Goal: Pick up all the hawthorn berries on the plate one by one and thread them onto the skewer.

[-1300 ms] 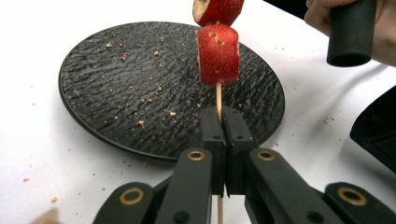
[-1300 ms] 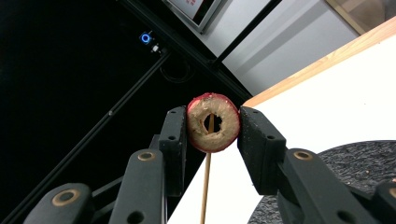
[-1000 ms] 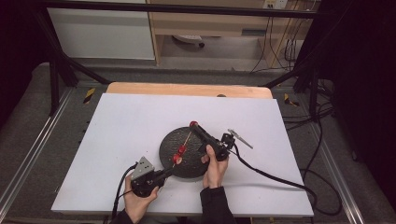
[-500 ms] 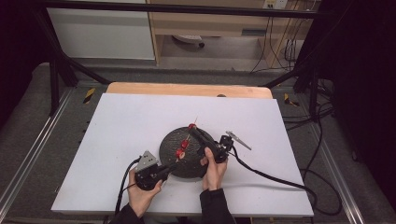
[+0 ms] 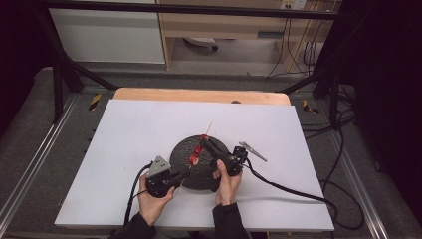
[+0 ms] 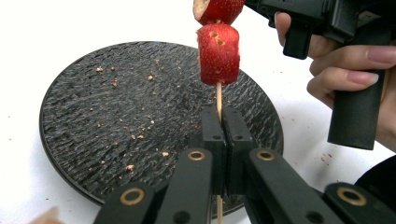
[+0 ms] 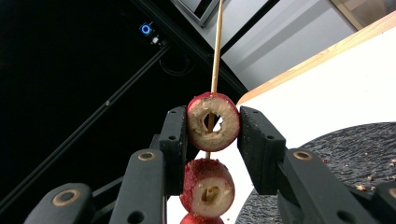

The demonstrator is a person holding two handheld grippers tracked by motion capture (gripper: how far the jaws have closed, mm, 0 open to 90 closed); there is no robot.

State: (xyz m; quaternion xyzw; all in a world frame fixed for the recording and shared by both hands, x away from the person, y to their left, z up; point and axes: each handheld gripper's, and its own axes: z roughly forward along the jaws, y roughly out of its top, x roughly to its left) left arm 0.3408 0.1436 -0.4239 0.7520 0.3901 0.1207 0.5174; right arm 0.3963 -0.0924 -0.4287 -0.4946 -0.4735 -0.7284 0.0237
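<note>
Lifted higher, the skewer (image 6: 218, 100) stays pinched by left hand-held gripper (image 6: 223, 122); right hand-held gripper (image 7: 212, 128) clamps top fruit slice (image 7: 213, 121).

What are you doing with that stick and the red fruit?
A person is threading red fruit pieces onto a skewer above a black plate. The left gripper is shut on the skewer's lower end. The right gripper is clamped on the top piece, with the skewer running through its hole. Two more pieces sit below it.

left tongs (image 6: 223, 123) clamped (jaws together), right tongs (image 7: 212, 135) gripping
</note>
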